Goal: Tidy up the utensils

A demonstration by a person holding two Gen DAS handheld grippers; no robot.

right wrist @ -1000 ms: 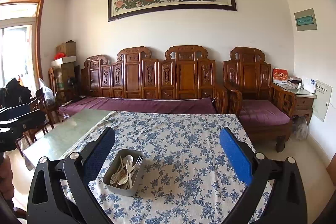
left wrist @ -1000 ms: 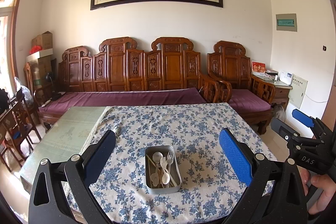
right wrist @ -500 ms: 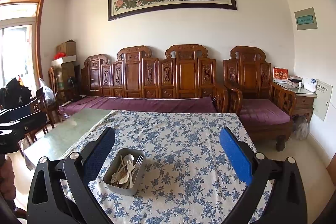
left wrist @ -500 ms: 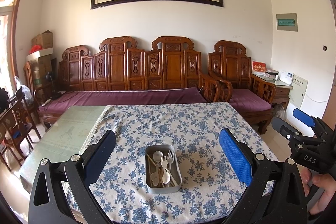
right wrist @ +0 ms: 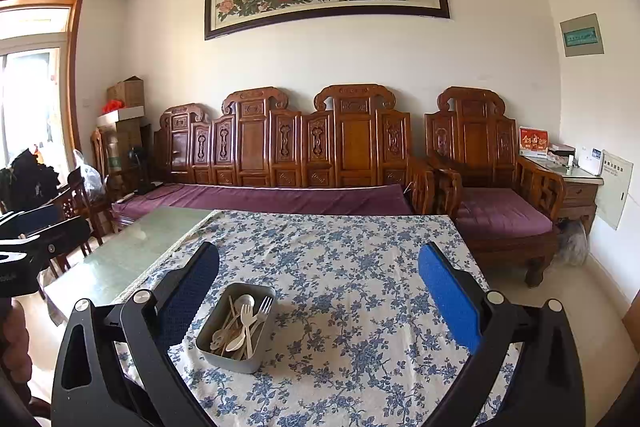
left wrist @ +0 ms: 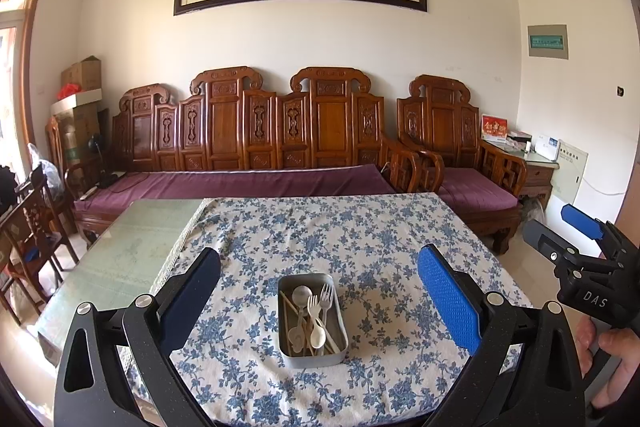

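A grey metal tray [left wrist: 334, 355] sits on the blue-flowered tablecloth [left wrist: 360, 239] near the table's front edge. It holds pale spoons [left wrist: 319, 337], forks [left wrist: 326, 295] and chopsticks [left wrist: 289, 308], all mixed together. My left gripper [left wrist: 318, 291] is open and empty, raised above and in front of the tray. My right gripper [right wrist: 318, 287] is open and empty; the tray [right wrist: 224, 353] lies low and left between its fingers. The right gripper also shows at the right edge of the left wrist view [left wrist: 568, 243].
The left part of the table is bare green glass [left wrist: 120, 255]. A carved wooden sofa with purple cushions [left wrist: 240, 183] stands behind the table, and an armchair [left wrist: 464, 171] to the right. Wooden chairs [left wrist: 28, 227] stand at the left.
Both grippers have hardly moved. The view has only shifted slightly; the tray and utensils lie as before.
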